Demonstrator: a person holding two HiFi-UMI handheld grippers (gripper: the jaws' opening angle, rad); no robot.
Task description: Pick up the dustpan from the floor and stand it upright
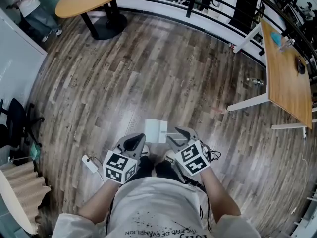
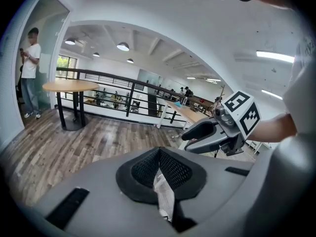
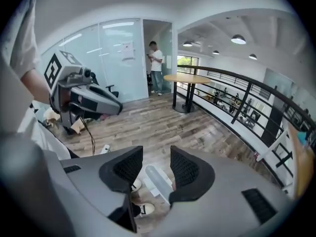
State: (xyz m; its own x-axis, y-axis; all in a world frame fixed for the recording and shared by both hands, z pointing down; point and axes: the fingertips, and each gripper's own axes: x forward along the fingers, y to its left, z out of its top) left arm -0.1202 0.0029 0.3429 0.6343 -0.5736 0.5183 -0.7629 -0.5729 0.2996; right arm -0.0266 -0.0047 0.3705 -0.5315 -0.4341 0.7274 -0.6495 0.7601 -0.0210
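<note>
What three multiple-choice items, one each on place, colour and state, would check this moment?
1. Where is the dustpan?
A. on the round table
B. on the floor by the right gripper
C. on the desk at the right

2. What colour is the dustpan?
A. white
B. red
C. black

3. How does the right gripper's claw stand?
A. clamped shut on the handle
B. open, pads clear of the handle
C. out of view

Answers:
1 B: the head view shows it on the wood planks just ahead of that gripper.
2 A: it shows white against the brown planks.
3 B: the right gripper view shows a gap on each side of the pale handle.
</note>
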